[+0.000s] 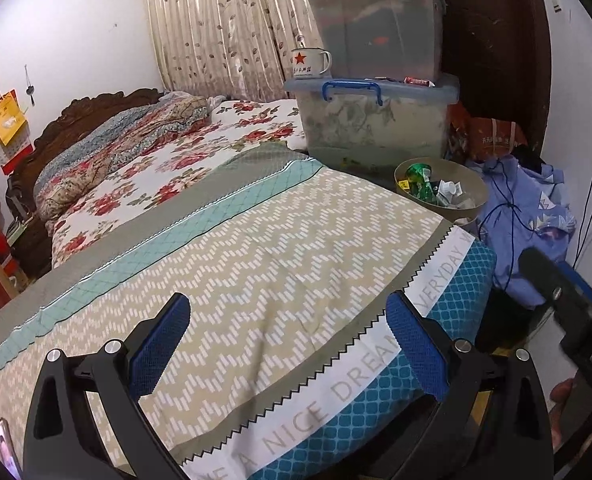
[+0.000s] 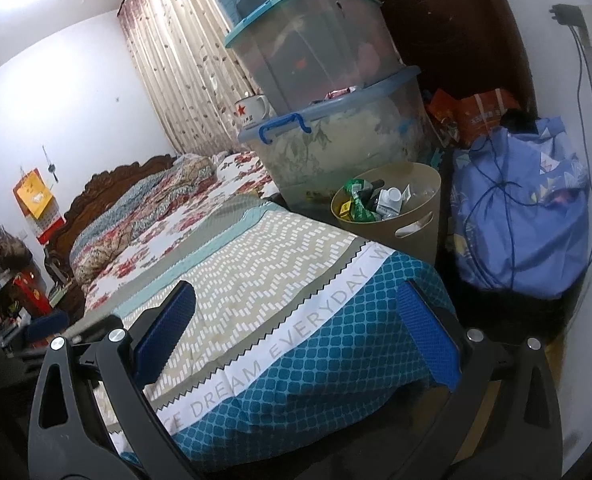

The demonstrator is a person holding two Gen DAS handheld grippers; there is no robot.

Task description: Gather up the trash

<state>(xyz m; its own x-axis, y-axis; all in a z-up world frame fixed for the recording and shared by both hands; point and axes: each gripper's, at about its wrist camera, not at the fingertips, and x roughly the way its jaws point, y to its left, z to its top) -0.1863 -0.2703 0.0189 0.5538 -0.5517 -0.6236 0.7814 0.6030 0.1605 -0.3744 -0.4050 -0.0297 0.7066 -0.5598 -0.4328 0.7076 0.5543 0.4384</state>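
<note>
A tan waste bin (image 1: 475,196) (image 2: 419,220) stands beyond the bed's far corner, filled with trash: green wrappers (image 1: 419,180) (image 2: 355,200), white crumpled pieces and a small white bottle (image 2: 389,198). My left gripper (image 1: 288,324) hovers open over the patterned bedspread (image 1: 256,264), nothing between its blue pads. My right gripper (image 2: 296,312) is also open and empty, over the bed's teal edge (image 2: 335,360). The other gripper's black body (image 1: 567,308) shows at the right of the left wrist view. Both grippers are well short of the bin.
Stacked clear storage boxes (image 1: 371,120) (image 2: 335,136) with an enamel mug (image 1: 309,62) (image 2: 252,110) stand behind the bin. A blue cloth bundle (image 1: 523,216) (image 2: 519,208) with a cord lies right of it. Folded quilts (image 1: 116,152) lie by the headboard. A phone (image 1: 6,448) lies at the bed's near-left edge.
</note>
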